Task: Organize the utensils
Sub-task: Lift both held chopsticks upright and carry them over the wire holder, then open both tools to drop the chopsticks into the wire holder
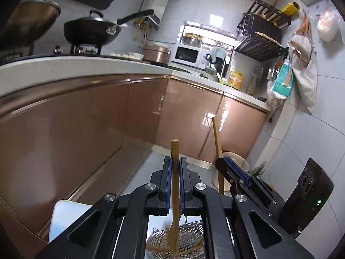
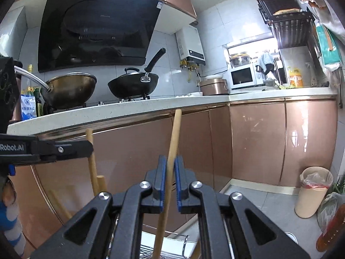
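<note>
In the left wrist view my left gripper (image 1: 175, 160) is shut on the upright wooden handle (image 1: 175, 147) of a utensil whose lower end hangs over a perforated metal drainer basket (image 1: 189, 240). To its right, my right gripper (image 1: 229, 163) grips a second wooden handle (image 1: 216, 133). In the right wrist view my right gripper (image 2: 170, 163) is shut on that long, slightly tilted wooden handle (image 2: 175, 131), above a wire rack (image 2: 148, 250). My left gripper (image 2: 88, 149) reaches in from the left, holding its handle (image 2: 93, 172). Two more wooden handles (image 2: 101, 183) stand low behind it.
Copper cabinet doors (image 2: 256, 142) run under a white counter edge (image 2: 129, 113) just ahead. Two woks (image 2: 133, 84) sit on the hob, with a microwave (image 2: 242, 76) and a rice cooker farther right. A beige bin (image 2: 312, 192) and bags stand on the floor at right.
</note>
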The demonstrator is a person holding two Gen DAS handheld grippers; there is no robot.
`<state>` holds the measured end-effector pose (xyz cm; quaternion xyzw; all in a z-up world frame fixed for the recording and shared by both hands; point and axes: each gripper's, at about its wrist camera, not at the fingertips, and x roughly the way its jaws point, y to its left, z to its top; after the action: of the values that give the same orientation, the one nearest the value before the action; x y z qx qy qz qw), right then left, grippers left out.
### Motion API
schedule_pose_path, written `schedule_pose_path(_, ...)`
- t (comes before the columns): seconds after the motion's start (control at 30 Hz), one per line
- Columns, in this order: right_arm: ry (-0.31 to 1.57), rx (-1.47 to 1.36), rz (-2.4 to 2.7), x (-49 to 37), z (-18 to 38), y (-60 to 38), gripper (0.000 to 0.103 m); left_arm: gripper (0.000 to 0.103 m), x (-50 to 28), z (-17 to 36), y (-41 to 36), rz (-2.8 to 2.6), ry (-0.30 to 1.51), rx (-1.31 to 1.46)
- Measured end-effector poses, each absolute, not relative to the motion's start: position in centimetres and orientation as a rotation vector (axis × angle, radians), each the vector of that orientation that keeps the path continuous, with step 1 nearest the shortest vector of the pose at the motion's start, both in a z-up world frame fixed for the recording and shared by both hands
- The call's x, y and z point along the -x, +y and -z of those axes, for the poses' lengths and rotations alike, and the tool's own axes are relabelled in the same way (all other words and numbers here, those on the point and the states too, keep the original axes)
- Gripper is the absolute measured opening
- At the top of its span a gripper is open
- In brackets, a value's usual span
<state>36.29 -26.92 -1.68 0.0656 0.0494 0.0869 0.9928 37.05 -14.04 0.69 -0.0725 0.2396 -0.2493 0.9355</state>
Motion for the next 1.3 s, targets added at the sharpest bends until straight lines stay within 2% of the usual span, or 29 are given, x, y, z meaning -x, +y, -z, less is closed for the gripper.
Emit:
schedule_pose_path(0.77,0.091,-0.096,-0.213,-35.0,1.8,-27.1,0.007,0.006,-37.7,1.4,-14.9,0.532,0.493,0.129)
schedule_pose_path(1.13,0.185,-0.112,-0.198,-33.9,3.8,-27.6,0.007,0.006,-36.8,1.4,-14.4,0.512,0.508,0.124)
schedule_pose_path(1.23,0.196,-0.114,-0.184,-33.2,3.8,-28.0,0.008,0.010,-36.3,1.4,-14.0,0.507,0.515,0.121)
schedule_pose_path(1.3,0.206,-0.109,-0.174,-32.6,3.7,-28.2,0.008,0.017,-35.8,1.3,-13.7,0.503,0.519,0.125)
